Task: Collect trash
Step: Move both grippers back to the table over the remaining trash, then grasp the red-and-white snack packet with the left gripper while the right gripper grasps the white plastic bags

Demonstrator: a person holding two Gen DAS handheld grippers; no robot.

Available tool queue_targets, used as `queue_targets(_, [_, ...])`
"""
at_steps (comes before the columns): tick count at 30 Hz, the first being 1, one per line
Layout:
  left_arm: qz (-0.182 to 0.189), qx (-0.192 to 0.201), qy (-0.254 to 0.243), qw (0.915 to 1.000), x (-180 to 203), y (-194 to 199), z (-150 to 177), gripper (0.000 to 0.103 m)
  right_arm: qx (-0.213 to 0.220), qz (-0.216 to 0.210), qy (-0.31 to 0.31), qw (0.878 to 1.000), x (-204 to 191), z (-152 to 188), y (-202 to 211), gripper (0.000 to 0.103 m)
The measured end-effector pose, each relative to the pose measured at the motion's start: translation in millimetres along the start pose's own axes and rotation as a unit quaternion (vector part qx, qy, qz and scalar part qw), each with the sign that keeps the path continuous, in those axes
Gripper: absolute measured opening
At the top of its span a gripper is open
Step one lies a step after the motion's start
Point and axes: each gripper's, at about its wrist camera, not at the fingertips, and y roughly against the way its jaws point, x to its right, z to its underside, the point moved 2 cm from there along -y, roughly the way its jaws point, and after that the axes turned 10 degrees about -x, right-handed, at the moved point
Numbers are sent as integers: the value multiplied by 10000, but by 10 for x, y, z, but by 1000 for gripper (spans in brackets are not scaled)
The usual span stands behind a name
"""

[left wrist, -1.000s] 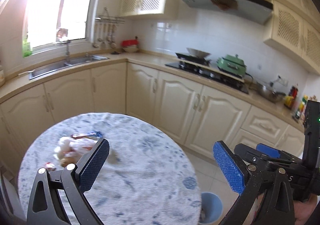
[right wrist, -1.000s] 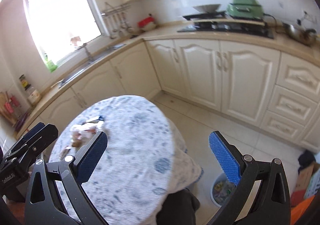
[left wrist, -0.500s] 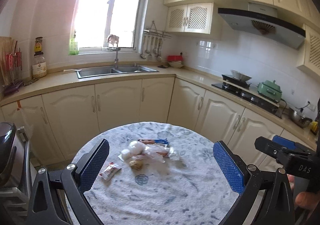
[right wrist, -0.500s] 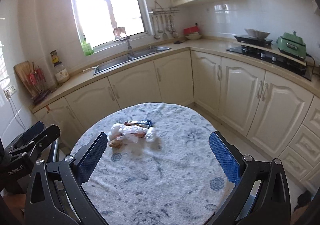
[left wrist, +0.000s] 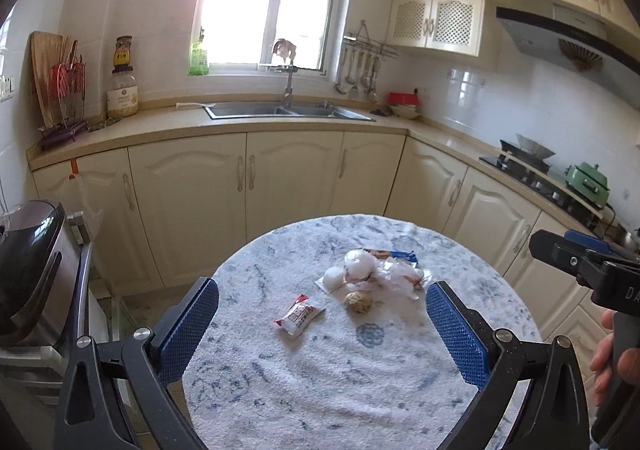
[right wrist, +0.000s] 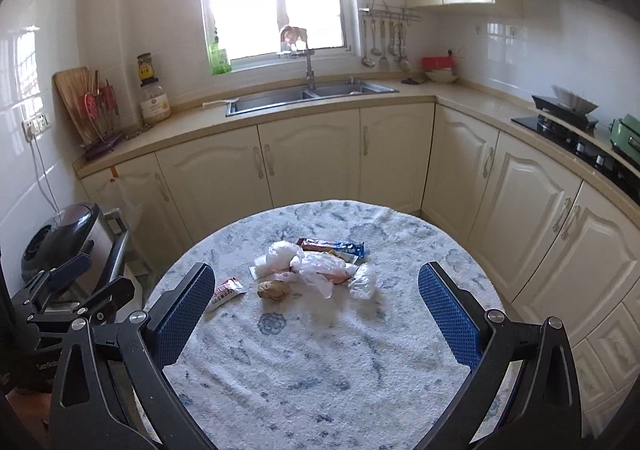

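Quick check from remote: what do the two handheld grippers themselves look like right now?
Both match: the left gripper and right gripper have black angular frames with silver bolts, and jaws faced with blue textured pads. White lettering marks each black body where it shows in the other's camera. No cables or sleeves are visible.

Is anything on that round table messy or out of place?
Yes: a heap of litter lies mid-table, crumpled plastic, tissue wads and a snack bar wrapper, with one red-and-white sachet lying apart to the left.
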Motion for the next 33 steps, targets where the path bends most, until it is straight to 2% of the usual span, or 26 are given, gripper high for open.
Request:
queue_targets(11, [-72, -1059, -68, 9943, -362, -1298, -251, 100, -882, 74, -197, 9959, 178, 32, -999, 103])
queue_targets(15, [37, -1433, -42, 9897, -444, -1803, -352, 92, -1163, 170, -269, 9927, 295, 82, -1342, 103])
queue_targets(20, [1, -1674, -189, 9857, -411, -2167, -424, 86, -1411, 364, -447, 9883, 489, 99, -1713, 103])
queue_targets(24, [23, -1820, -260, 9830, -386, -2383, -498, 71, -1575, 518, -528, 9848, 621, 114, -1967, 101])
queue_targets(25, [-29, -1789, -320, 9833, -366, -2418, -504, 71, -1604, 524, -553, 9841, 645, 122, -2016, 99])
queue_targets(27, [-116, -1769, -495, 9829, -311, -2487, -548, 64, -1710, 516, -599, 9821, 707, 132, -2142, 89])
queue_targets(28, [-147, -1756, -556, 9828, -290, -2522, -580, 61, -1733, 515, -597, 9817, 720, 130, -2186, 87])
queue_targets(31, [-152, -1734, -618, 9828, -242, -2616, -680, 41, -1784, 450, -555, 9814, 748, 135, -2314, 77])
queue_targets(32, [-161, -1720, -604, 9831, -237, -2643, -706, 34, -1804, 403, -522, 9814, 751, 140, -2359, 71])
queue_targets(33, [-99, -1728, -597, 9831, -230, -2674, -740, 23, -1786, 360, -500, 9820, 747, 138, -2377, 67])
